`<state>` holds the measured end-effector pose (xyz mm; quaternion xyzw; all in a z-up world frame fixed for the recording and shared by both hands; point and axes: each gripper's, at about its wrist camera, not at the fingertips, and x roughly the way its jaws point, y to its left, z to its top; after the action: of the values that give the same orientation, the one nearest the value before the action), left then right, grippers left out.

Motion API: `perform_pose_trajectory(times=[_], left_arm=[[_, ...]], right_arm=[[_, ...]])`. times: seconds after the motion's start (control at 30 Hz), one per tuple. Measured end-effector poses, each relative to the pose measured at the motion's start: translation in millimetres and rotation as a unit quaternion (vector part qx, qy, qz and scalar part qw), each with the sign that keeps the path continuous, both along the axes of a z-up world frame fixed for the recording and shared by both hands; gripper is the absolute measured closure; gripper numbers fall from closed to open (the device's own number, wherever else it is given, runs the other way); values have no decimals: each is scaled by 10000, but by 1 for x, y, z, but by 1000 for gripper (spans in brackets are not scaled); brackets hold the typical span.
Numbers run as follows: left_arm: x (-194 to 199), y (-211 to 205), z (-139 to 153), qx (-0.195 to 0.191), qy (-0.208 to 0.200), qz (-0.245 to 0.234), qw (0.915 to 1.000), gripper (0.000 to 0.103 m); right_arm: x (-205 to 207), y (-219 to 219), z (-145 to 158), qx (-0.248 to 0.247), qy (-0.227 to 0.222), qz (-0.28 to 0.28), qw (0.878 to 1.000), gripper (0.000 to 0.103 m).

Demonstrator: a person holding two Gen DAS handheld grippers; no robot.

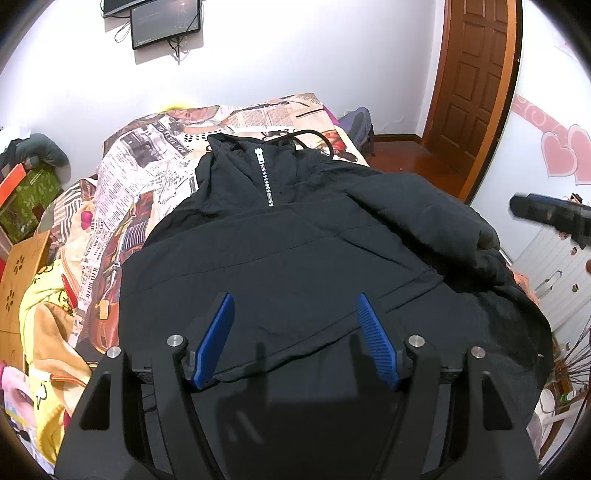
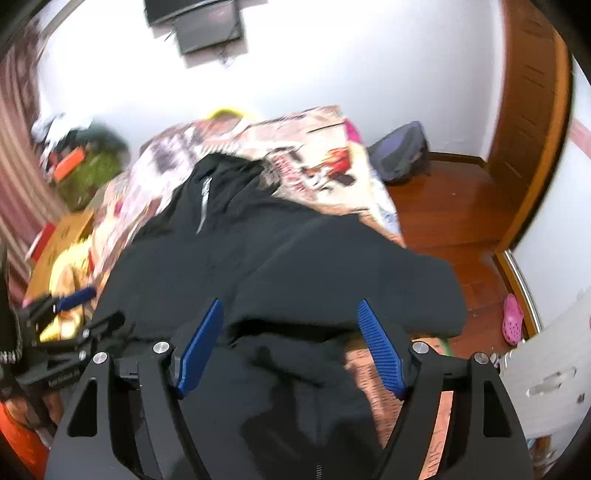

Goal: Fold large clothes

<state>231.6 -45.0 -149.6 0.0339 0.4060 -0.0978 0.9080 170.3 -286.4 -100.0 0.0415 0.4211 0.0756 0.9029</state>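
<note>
Lying below both spread, empty jaws, the black jacket (image 1: 295, 240) covers the bed (image 1: 147, 177)

One black jacket (image 1: 295, 240), two hand-held grippers (image 1: 295, 317) (image 2: 291, 321), one bed (image 1: 147, 177).

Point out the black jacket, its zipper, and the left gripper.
black jacket (image 1: 295, 258): left wrist view, on the chest panel.
zipper (image 1: 265, 177): left wrist view, on the metal teeth.
left gripper (image 1: 295, 314): left wrist view, midway between its blue fingertips.

White walls (image 1: 295, 66), wooden door (image 1: 476, 85), red-brown wood floor (image 2: 454, 206), wall-mounted screen (image 1: 166, 22)
</note>
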Motion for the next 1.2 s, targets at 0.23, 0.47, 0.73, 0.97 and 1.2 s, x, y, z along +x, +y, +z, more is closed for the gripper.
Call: perform_pose_trajectory(times=[0.23,0.47,0.73,0.97,1.2], left_arm=[[2,-3,-3,41,27,-13,10000,35],[7,-3,-11,12,132,-10,9999,35],[13,-2,-30,36,384,46,9992,35],[12,2,-29,90,330,82,9994,35],[9,12,-23,79,240,158,9996,35]], right_arm=[[19,-47,-33,971,585,-865,9898,30],[35,-79,-88,1788,1345,-1628,9610,30],[55,-87,-116,2651,1668,-1795,9326,30],[67,-80,-110,2202,1489,-1727,9484,74],[56,-53,-47,1344,478,-1318,9810,91]])
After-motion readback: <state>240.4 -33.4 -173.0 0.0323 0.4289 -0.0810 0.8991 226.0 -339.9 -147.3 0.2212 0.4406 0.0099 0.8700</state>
